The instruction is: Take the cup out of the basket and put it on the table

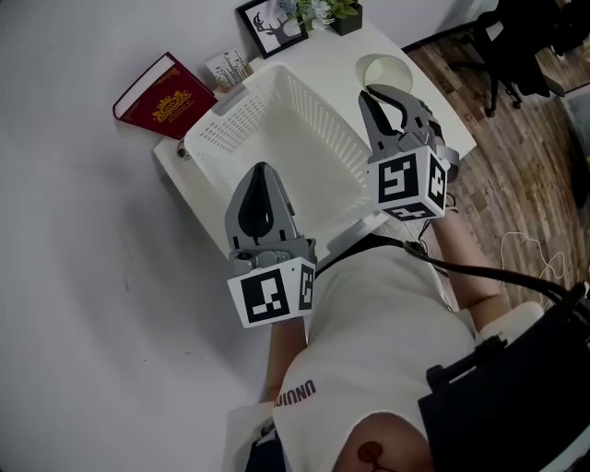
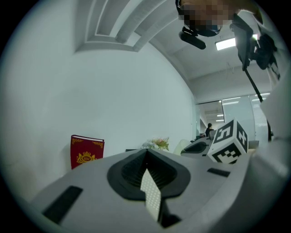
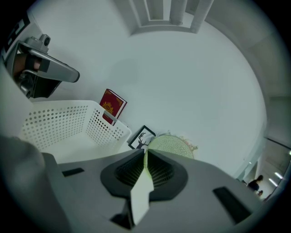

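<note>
White table carries the white perforated basket – the pale green cup is out of it, just past its far right corner over the tabletop, with whether it touches down unclear. Right gripper has its jaws clamped on the cup's rim; left gripper hangs over the basket's near rim with jaws pressed together, holding nothing. Behind the basket – red book, deer picture frame, small plant.
</note>
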`<control>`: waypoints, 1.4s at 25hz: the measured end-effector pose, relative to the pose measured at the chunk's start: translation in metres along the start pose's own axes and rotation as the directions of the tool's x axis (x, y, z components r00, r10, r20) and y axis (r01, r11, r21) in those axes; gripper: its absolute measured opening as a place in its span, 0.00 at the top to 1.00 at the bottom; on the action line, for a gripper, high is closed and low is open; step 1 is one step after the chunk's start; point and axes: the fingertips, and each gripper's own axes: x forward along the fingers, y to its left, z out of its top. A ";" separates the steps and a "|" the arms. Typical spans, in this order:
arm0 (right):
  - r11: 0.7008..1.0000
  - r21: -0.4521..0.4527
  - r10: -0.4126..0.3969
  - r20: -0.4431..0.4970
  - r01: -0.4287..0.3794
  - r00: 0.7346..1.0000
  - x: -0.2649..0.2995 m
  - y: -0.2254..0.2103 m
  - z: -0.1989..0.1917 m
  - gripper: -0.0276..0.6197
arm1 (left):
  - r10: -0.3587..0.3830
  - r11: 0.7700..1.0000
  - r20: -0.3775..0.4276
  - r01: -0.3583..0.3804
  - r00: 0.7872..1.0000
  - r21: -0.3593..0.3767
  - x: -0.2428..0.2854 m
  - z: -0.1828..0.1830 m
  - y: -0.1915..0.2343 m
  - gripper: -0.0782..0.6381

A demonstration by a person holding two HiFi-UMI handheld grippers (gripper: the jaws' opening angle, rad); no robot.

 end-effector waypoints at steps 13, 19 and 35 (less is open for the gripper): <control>0.998 0.054 -0.010 -0.082 0.015 0.997 -0.002 -0.010 -0.035 0.90 | -0.016 1.000 -0.015 0.016 1.000 0.002 0.002 -0.001 -0.008 0.88; 0.997 0.075 -0.009 -0.113 0.017 0.994 -0.005 -0.015 -0.048 0.90 | -0.024 1.000 -0.025 0.024 0.999 0.005 0.005 0.001 -0.014 0.88; 0.986 0.165 0.055 -0.233 -0.016 0.971 -0.002 -0.005 -0.104 0.90 | -0.052 0.998 -0.045 0.053 0.998 0.023 0.010 -0.005 -0.022 0.88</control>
